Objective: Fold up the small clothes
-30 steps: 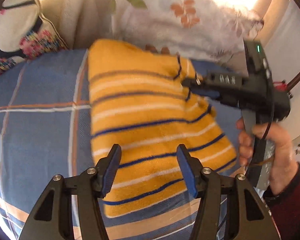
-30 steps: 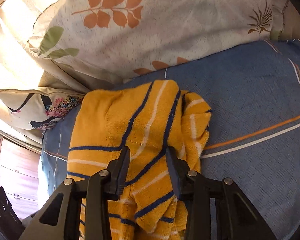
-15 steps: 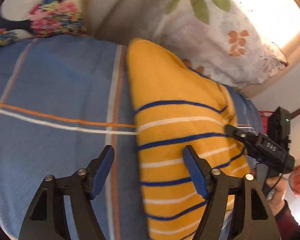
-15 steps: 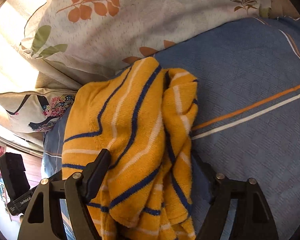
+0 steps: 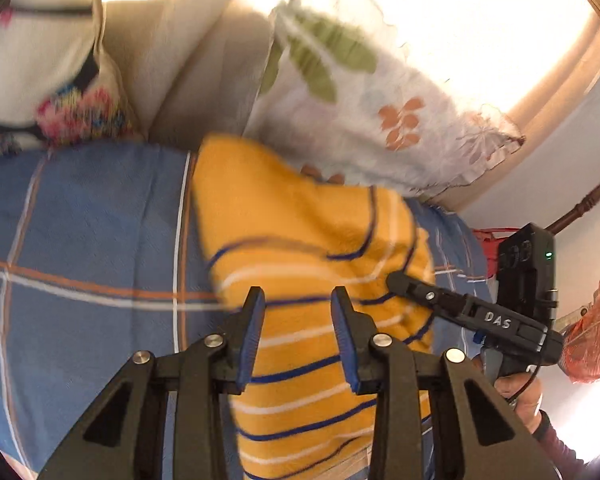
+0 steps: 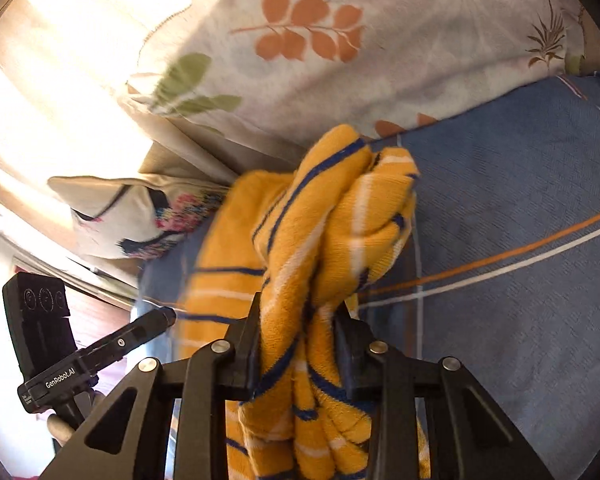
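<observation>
The orange striped garment lies on the blue checked bedspread, running from the centre of the left wrist view down to its lower edge, with its far end just beside the leaf-print pillow at the upper right. In the right wrist view the same garment fills the centre, bunched into thick rolls.

The right gripper has just been closing, and its jaws now clamp a gathered wad of the cloth at the lower centre of that frame; the fabric bulges above and below the pads, so the hold looks firm. The left gripper has also just been closing. Its jaws stand partly apart over the striped cloth at the lower centre of its frame, with the garment showing between them, but no fabric appears pinched, so it seems to hold nothing.

The step in hand looks like gathering one side of the garment to carry it over in a fold. The next move probably calls for the left gripper to drop onto the near edge and pinch it, or pin the cloth flat, while the right gripper lifts its bunch across. Since that bunch holds several layers, the fold could land lumpy unless the cloth is spread first.
</observation>
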`<state>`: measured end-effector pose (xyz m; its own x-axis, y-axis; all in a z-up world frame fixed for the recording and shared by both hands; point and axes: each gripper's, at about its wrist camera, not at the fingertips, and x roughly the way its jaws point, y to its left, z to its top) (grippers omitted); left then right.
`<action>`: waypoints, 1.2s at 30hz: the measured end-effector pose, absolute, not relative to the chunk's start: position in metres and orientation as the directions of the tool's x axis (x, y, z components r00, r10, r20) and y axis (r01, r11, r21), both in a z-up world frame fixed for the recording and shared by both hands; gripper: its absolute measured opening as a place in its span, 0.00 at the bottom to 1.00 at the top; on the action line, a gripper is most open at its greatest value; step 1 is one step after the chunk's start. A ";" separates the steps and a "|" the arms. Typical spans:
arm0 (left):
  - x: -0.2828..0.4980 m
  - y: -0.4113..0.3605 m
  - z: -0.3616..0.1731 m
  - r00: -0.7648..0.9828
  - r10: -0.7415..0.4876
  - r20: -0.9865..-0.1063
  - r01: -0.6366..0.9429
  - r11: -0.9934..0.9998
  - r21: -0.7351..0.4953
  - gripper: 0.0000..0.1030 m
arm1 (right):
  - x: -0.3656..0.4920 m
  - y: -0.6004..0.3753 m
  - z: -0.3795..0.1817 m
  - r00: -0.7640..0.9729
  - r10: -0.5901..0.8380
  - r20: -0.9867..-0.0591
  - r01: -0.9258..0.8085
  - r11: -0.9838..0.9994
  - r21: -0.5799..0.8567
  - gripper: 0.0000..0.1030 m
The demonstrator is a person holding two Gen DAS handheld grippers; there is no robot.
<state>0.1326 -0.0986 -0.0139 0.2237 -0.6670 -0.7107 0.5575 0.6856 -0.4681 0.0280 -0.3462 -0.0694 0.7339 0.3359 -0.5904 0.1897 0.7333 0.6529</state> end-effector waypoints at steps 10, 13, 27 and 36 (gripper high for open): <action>0.129 -0.104 -0.032 0.269 -0.506 -0.819 0.552 0.778 -0.300 0.39 | 0.038 -0.349 -0.098 0.612 0.067 -0.788 0.384 0.846 0.370 0.49; 0.121 -0.105 -0.040 0.298 -0.440 -0.847 0.559 0.800 -0.219 0.39 | 0.029 -0.350 -0.086 0.608 0.014 -0.794 0.421 0.842 0.338 0.50; 0.101 -0.074 -0.040 0.406 -0.325 -0.854 0.560 0.827 -0.049 0.55 | 0.006 -0.288 -0.105 0.616 0.114 -0.780 0.373 0.829 0.416 0.41; 0.094 -0.062 -0.040 0.403 -0.318 -0.858 0.573 0.819 -0.035 0.56 | -0.032 -0.284 -0.075 0.581 -0.077 -0.810 0.519 0.802 0.295 0.52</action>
